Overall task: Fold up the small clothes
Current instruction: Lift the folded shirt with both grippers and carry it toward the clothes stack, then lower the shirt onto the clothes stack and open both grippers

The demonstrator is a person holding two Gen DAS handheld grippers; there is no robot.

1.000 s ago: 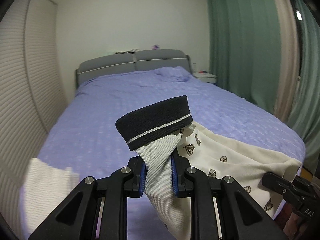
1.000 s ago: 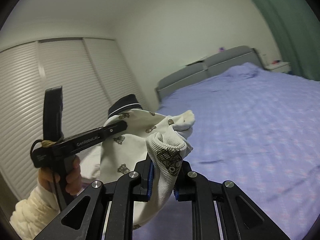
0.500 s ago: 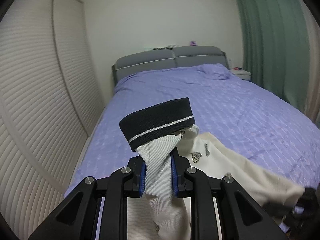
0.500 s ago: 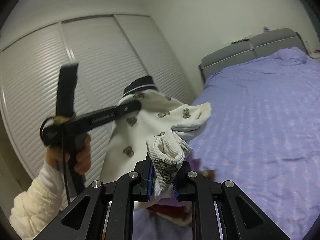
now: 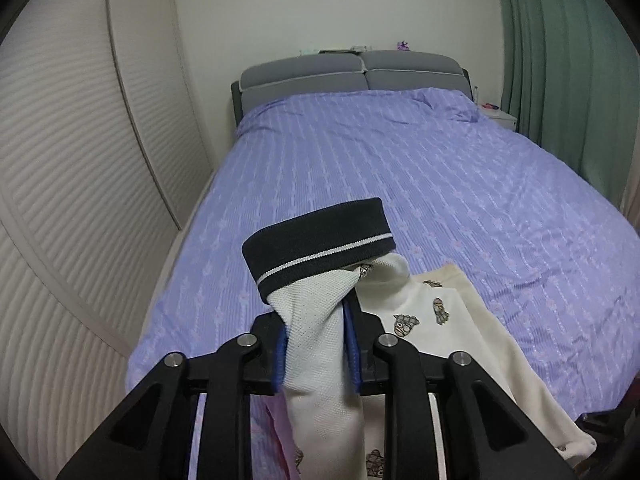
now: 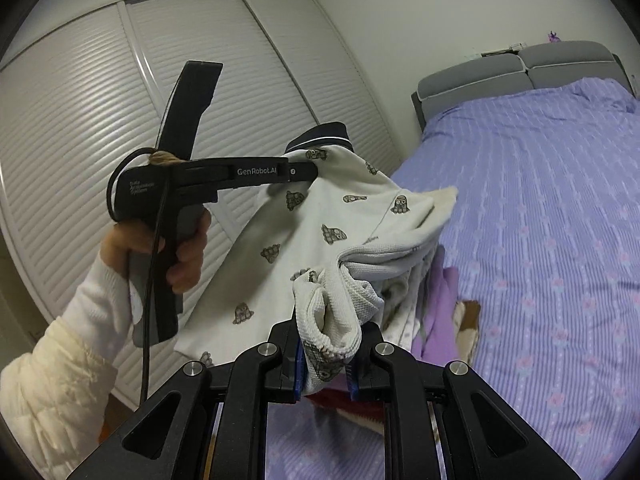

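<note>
Cream knitted owl-print small garment [image 6: 320, 220], soft, light, limp: left gripper [image 5: 314, 350] clamped its navy-cuffed end, right gripper [image 6: 324, 364] clamped bunched edge

Left claw [image 5: 314, 354] clamped on cream garment [image 5: 316, 344], navy cuff [image 5: 318, 242] raised at 12 o'clock, purple bed [image 5: 400, 184] beyond

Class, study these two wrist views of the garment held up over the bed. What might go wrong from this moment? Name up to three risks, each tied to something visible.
1. The left gripper pinches only a narrow bunch of the garment below its navy cuff; a tug might slip it free.
2. The right gripper clamps a wadded edge, so the fold may start crooked.
3. Other clothes lie on the bed below; the hanging fabric could drag them.
</note>
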